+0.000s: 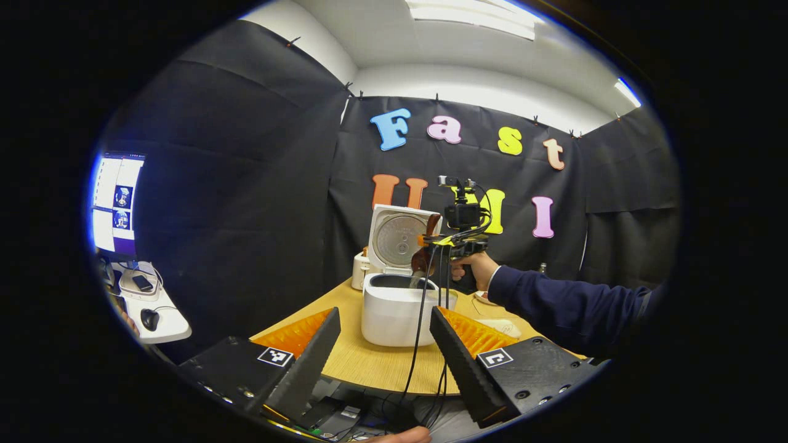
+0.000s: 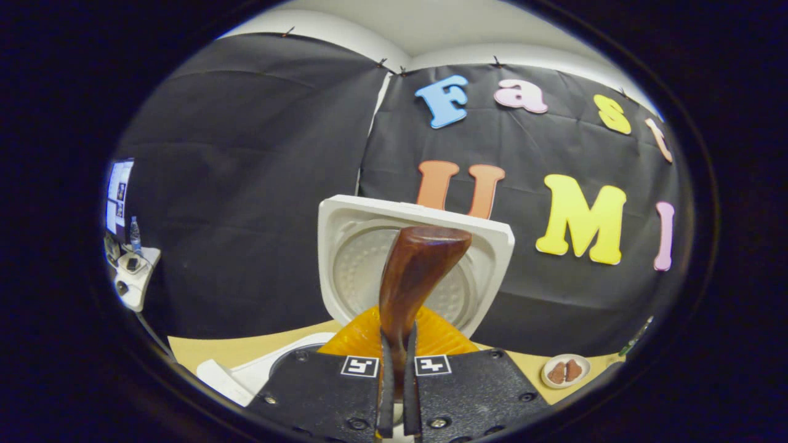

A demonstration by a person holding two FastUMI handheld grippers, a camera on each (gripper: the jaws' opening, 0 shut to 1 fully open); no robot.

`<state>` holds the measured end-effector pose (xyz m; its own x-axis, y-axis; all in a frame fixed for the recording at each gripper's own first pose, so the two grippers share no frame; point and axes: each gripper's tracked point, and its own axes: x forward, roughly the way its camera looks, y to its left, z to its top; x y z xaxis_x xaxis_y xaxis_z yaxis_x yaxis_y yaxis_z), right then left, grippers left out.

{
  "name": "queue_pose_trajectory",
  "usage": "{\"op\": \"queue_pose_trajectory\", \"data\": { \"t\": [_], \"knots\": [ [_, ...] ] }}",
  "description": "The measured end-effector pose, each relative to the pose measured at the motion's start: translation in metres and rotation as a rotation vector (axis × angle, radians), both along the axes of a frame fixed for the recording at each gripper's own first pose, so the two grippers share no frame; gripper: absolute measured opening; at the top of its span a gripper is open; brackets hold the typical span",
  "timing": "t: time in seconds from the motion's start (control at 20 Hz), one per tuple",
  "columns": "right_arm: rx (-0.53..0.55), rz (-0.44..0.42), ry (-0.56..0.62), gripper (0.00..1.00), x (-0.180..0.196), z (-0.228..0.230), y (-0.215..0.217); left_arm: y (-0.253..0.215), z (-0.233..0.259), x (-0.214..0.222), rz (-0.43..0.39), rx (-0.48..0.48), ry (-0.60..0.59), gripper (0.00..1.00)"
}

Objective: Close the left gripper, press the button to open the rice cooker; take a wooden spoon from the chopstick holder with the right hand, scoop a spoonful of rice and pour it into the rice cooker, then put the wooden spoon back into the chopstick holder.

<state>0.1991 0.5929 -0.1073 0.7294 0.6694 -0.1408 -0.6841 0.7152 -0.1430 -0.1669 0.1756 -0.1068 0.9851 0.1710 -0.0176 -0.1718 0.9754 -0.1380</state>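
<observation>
The white rice cooker (image 1: 394,311) stands on the wooden table with its lid (image 1: 401,237) up. In the left gripper view, my left gripper (image 1: 385,320) hangs open in front of the table edge, well short of the cooker, nothing between its fingers. Farther off, a hand in a dark sleeve holds my right gripper (image 1: 434,246) over the open pot. It is shut on the brown wooden spoon (image 1: 426,252), whose lower end dips toward the pot. In the right gripper view, my right gripper (image 2: 398,347) clamps the spoon (image 2: 418,271), which rises before the lid (image 2: 345,246).
A small white container (image 1: 360,267) stands behind the cooker on its left. A plate with brown pieces (image 2: 565,370) lies to the right. Black cables (image 1: 422,332) hang from the right gripper across the table edge. A monitor (image 1: 117,203) and a side shelf (image 1: 154,317) stand far left.
</observation>
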Motion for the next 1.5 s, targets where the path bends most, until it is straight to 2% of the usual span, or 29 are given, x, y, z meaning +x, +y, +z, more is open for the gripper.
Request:
{"op": "queue_pose_trajectory", "data": {
  "t": [0.3,0.5,0.7,1.0,1.3,1.5],
  "knots": [
    [-0.063,-0.015,-0.123,0.08,-0.012,0.010,0.005,-0.006,0.001,-0.009,-0.009,-0.003,-0.011,0.93],
    [-0.029,-0.043,-0.106,0.08,-0.015,0.014,-0.005,-0.008,0.004,-0.017,-0.013,-0.007,-0.022,0.93],
    [0.056,-0.056,-0.040,0.08,-0.020,0.028,-0.022,-0.007,0.006,-0.020,-0.006,0.001,-0.029,0.93],
    [0.184,-0.087,0.012,0.10,-0.038,0.074,-0.085,-0.020,0.013,-0.017,-0.013,0.010,-0.043,0.93],
    [0.218,-0.117,-0.008,0.10,-0.060,0.101,-0.161,-0.032,0.017,-0.007,-0.020,0.015,-0.054,0.93],
    [0.209,-0.187,0.007,0.10,-0.062,0.097,-0.219,-0.034,0.019,0.001,-0.006,0.012,-0.057,0.93]
  ]
}}
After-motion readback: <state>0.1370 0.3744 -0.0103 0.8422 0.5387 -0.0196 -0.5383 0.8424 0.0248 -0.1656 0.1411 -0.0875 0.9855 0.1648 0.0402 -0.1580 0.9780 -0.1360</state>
